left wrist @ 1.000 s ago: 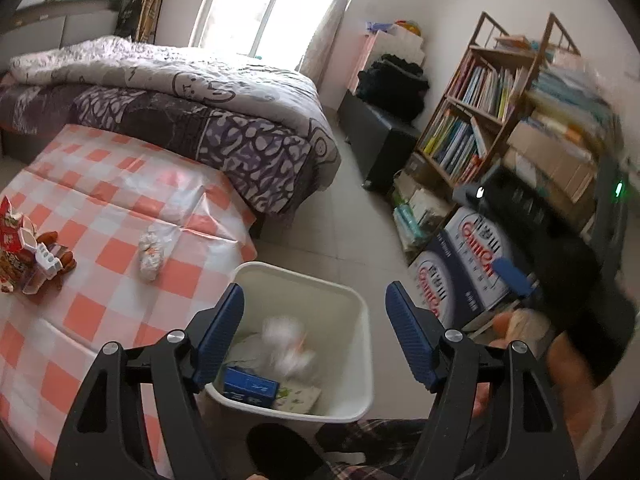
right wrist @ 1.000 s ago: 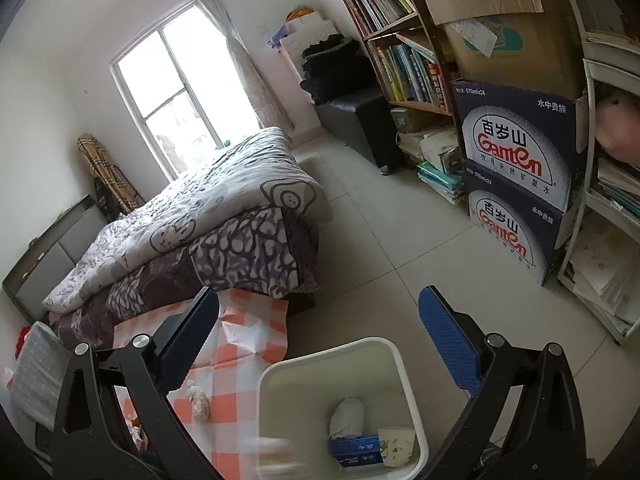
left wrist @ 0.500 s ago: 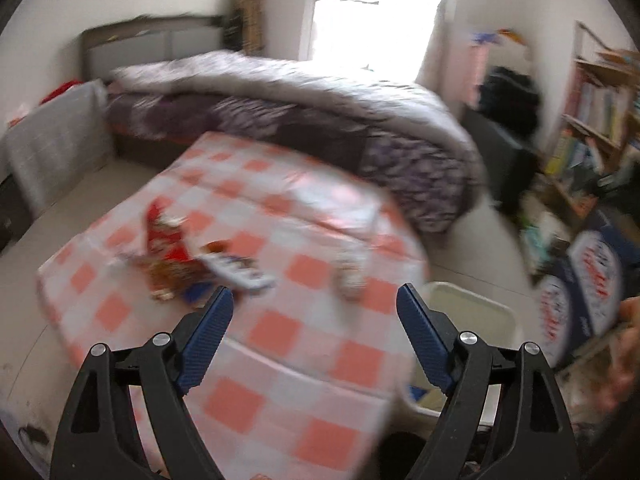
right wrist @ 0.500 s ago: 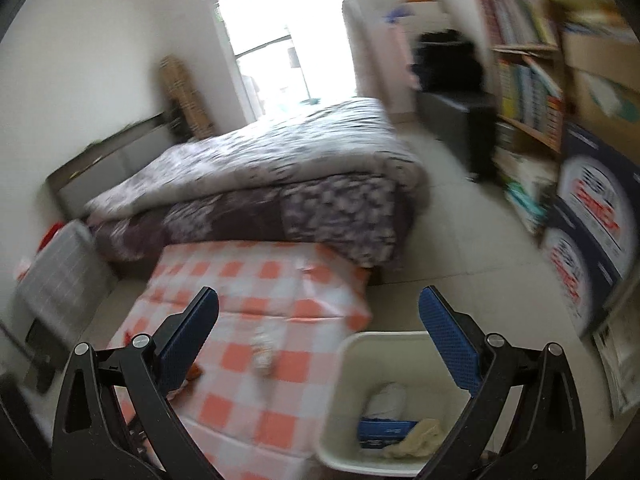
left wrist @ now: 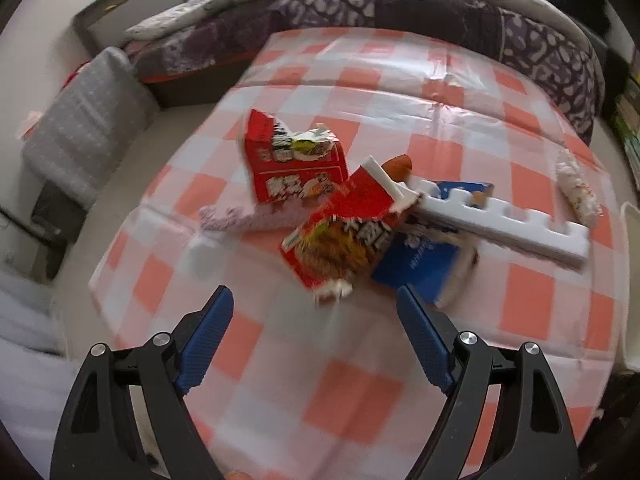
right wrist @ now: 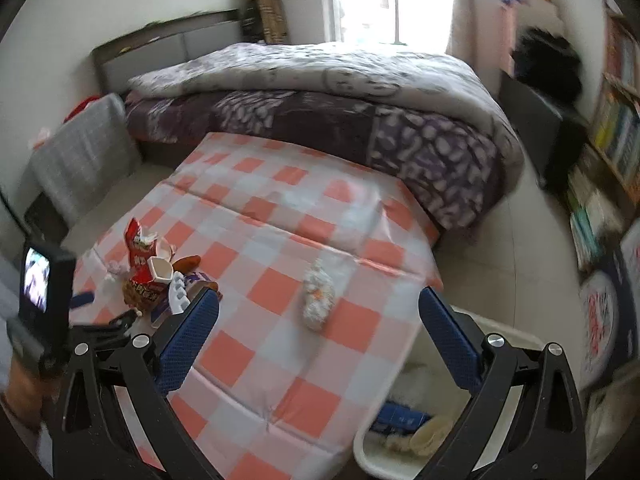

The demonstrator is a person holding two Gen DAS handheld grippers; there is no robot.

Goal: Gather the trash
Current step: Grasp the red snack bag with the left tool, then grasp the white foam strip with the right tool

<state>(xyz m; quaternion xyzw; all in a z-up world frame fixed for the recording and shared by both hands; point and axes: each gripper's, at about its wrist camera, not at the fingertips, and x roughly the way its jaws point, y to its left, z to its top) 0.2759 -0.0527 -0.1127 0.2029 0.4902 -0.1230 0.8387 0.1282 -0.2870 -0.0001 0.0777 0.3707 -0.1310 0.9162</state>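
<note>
Since the earlier frames both cameras had swung off the white bin (right wrist: 404, 468) and onto the checked tablecloth (left wrist: 360, 380). The left gripper (left wrist: 316, 332) had its jaws standing wide, having just been opening, with nothing between them. The heap of red snack wrappers (left wrist: 340, 236) lay straight ahead of its fingers, just beyond the tips, with the white foam strip (left wrist: 504, 224) running long-ways off to the right. The right gripper (right wrist: 320, 344) was open and empty too; the crumpled tissue wad (right wrist: 318, 300) lay just ahead between its fingers, long axis pointing away, though blur made its outline uncertain. The left hand looked nearer the heap, the right nearer the wad and bin.
</note>
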